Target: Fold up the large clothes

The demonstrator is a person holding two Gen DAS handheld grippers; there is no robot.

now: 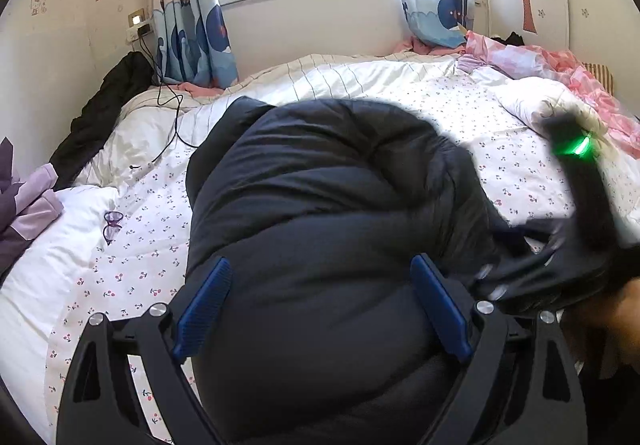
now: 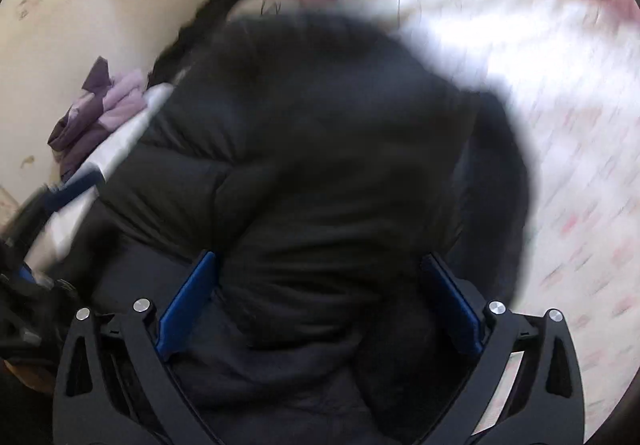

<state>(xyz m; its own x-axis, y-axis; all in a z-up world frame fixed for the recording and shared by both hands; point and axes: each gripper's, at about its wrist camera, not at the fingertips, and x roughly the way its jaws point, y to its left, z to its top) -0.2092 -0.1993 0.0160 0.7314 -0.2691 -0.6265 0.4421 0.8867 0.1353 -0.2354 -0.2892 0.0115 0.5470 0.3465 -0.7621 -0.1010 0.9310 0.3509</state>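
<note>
A big black puffy jacket lies bunched on the bed, folded over on itself. My left gripper is open, its blue pads either side of the jacket's near end, just above it. The right gripper shows blurred at the right of the left wrist view, with a green light. In the right wrist view, which is motion-blurred, my right gripper is open over the jacket, holding nothing.
The bed has a white quilt with a cherry print. Purple glasses lie on it at the left. Purple clothes and a dark garment sit at the left wall. A pink blanket is at the back right.
</note>
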